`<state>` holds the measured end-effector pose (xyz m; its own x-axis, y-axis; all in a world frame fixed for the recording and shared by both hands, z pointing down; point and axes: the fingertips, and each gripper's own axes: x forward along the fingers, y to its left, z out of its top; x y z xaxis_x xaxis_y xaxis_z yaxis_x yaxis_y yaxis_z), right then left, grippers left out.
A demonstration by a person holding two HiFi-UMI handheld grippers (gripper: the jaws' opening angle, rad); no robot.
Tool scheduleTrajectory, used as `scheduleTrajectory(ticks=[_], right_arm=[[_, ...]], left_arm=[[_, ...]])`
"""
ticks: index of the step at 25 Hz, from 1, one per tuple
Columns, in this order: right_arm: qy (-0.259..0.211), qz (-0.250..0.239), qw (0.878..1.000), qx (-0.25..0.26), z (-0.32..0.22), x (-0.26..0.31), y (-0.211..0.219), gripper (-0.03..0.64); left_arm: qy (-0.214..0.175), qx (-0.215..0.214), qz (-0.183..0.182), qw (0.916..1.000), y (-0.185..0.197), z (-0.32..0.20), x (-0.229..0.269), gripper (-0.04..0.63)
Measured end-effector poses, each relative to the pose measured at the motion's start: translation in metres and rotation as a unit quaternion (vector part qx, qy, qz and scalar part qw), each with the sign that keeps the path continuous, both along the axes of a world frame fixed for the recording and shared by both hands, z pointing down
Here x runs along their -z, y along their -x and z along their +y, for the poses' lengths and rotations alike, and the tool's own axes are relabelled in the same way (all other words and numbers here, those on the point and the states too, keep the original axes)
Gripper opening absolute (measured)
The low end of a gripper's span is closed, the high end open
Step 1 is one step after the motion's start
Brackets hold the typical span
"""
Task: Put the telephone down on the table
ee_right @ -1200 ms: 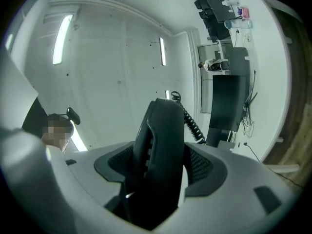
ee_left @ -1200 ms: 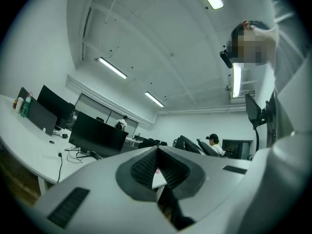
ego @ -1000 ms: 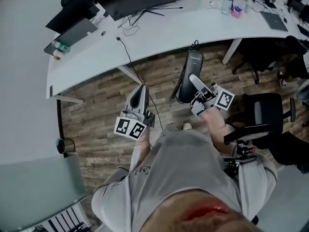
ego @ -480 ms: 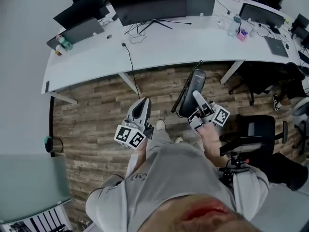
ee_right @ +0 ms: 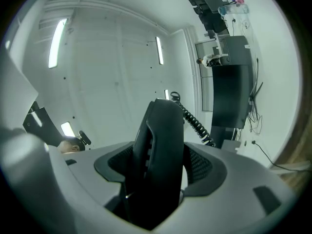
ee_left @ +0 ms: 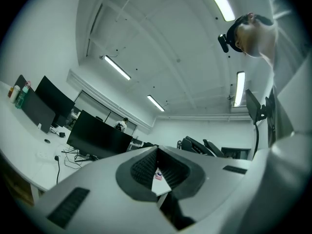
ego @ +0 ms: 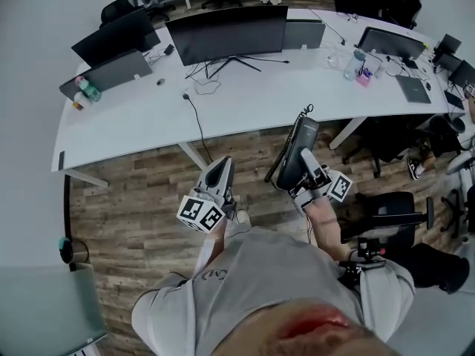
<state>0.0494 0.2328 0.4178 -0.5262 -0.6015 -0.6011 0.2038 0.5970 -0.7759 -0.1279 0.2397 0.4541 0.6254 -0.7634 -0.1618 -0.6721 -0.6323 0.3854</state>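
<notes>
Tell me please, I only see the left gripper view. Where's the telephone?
Observer: The right gripper is shut on the telephone.
Operator: Is it on the table yet?
Observer: No. In the head view it is held up in front of the white table, seen against the wooden floor.
Operator: Where's its curly cord?
Observer: The coiled cord runs loose along the telephone's side.
</notes>
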Motion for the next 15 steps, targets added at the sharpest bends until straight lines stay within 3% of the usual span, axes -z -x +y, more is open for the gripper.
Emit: scheduleTrajectory(ticks=[5, 15], right_arm=[[-0.017, 0.01, 0.999, -0.026, -0.024, 0.009, 0.008, 0.31], [0.006, 0.026, 0.996, -0.089, -0.054, -0.008, 0.025, 0.311]], left_arm=[[-0.007, -0.007, 0.011, 0.9999, 0.026, -0.049, -0.005, 0.011], [0.003, -0.069, 0.03, 0.9972, 0.041, -0.105, -0.025, 0.011]])
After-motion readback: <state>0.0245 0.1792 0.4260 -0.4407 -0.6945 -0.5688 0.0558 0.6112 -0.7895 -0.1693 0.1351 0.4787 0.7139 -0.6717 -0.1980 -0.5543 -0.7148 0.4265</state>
